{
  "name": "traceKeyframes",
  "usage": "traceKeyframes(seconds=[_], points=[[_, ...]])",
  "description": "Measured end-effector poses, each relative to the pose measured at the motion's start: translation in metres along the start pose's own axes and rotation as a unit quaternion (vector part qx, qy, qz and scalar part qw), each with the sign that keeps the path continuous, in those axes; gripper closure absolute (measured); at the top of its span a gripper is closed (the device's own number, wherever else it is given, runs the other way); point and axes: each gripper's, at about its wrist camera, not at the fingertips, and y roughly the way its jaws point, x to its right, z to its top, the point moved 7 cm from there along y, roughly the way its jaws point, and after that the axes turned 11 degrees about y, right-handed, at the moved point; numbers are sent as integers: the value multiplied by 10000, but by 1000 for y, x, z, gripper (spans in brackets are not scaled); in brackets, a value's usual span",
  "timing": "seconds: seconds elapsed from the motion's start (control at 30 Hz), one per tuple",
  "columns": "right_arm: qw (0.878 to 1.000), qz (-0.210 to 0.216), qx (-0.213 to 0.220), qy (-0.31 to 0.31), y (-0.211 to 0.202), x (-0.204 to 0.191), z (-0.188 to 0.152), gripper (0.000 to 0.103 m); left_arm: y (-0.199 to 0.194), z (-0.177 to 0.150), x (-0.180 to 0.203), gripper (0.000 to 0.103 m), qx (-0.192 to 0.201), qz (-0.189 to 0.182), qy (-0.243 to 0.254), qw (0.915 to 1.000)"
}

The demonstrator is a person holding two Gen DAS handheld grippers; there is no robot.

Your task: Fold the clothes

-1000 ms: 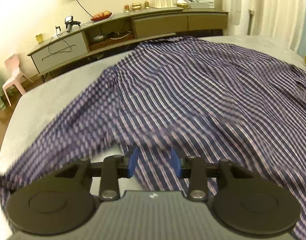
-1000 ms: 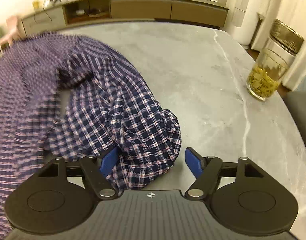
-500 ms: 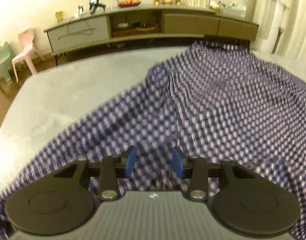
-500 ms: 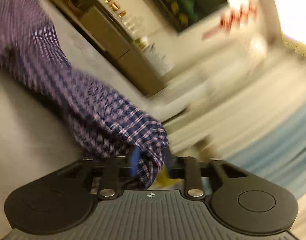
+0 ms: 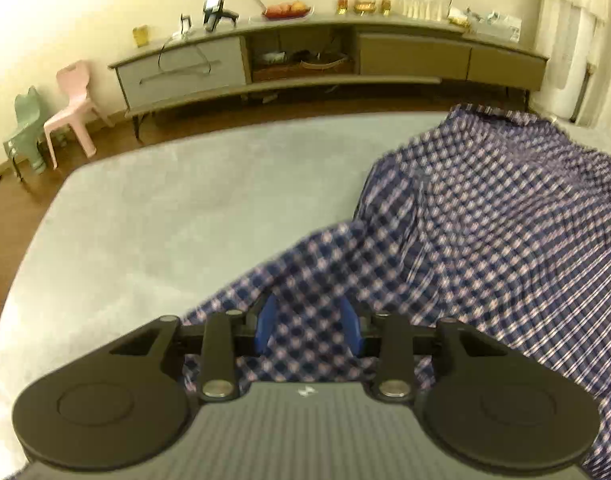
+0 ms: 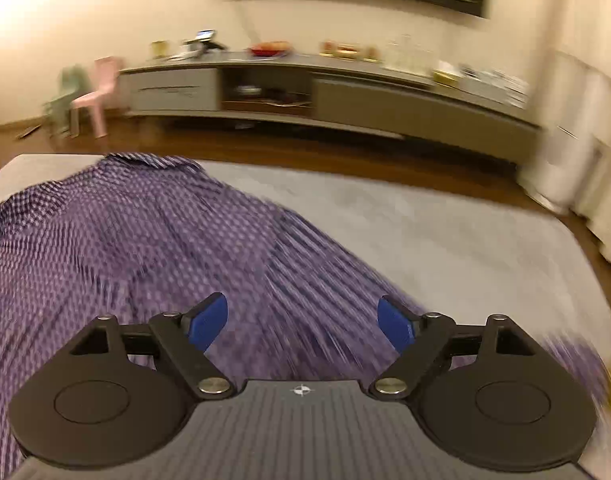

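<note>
Left gripper (image 5: 308,327) pads partly closed with cloth between, right gripper (image 6: 303,323) jaws spread wide

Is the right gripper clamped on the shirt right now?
No: the right gripper has its jaws spread wide, with the plaid shirt lying loose beneath.

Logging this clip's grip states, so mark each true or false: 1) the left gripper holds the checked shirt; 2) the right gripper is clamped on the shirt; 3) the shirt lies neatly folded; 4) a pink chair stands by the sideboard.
1) True: the left gripper pinches the checked shirt.
2) False: the right gripper is wide open above the cloth.
3) False: it lies spread and rumpled on the table.
4) True: the pink chair stands left of the sideboard.
</note>
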Motion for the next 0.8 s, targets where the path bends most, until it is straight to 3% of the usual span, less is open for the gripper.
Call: traceKeyframes(seconds=[0.03, 0.1, 0.17, 0.23, 0.27, 0.3, 0.33, 0.37, 0.4, 0.43, 0.47, 0.53, 0.67, 0.73, 0.8], points=[[9999, 53, -44, -135, 20, -9, 12, 19, -6, 7, 3, 61, 144, 5, 108, 9998], [9992, 43, -142, -371, 63, -20, 33, 19, -12, 21, 11, 32, 328, 81, 375, 9987], [9980, 82, -328, -539, 92, -28, 42, 19, -5, 32, 22, 24, 354, -53, 619, 9974], [9966, 67, -500, -648, 118, -29, 49, 19, 10, 35, 32, 25, 183, -153, 797, 9965], [9960, 56, -584, -677, 128, -28, 50, 19, 19, 35, 35, 32, 78, -141, 849, 9963], [9955, 96, -686, -652, 134, -29, 47, 19, 26, 35, 37, 54, -22, -129, 898, 9959], [9948, 146, -789, -627, 140, -30, 43, 28, 30, 35, 39, 70, -43, -143, 904, 9958], [9938, 253, -896, -610, 146, -30, 39, 43, 34, 35, 40, 99, -63, -157, 911, 9957], [9929, 340, -978, -593, 150, -31, 37, 73, 38, 34, 41, 100, -82, -166, 923, 9956], [9924, 496, -981, -544, 153, -33, 38, 91, 41, 37, 41, 100, -69, -98, 1055, 9944], [9913, 562, -990, -654, 157, -36, 40, 98, 44, 39, 41, 100, -58, -30, 1182, 9930], [9898, 587, -981, -847, 166, -42, 45, 99, 52, 43, 36, 100, -109, 94, 1268, 9918], [9911, 17, -752, -1097, 188, -53, 65, 99, 40, 51, 33, 100, -17, 358, 1240, 9916], [9881, -583, -499, -1333, 203, -54, 73, 99, 34, 55, 32, 99, 28, 491, 1225, 9913], [9768, -1316, -365, -1652, 216, -47, 74, 98, 29, 58, 30, 92, 74, 623, 1210, 9907]])
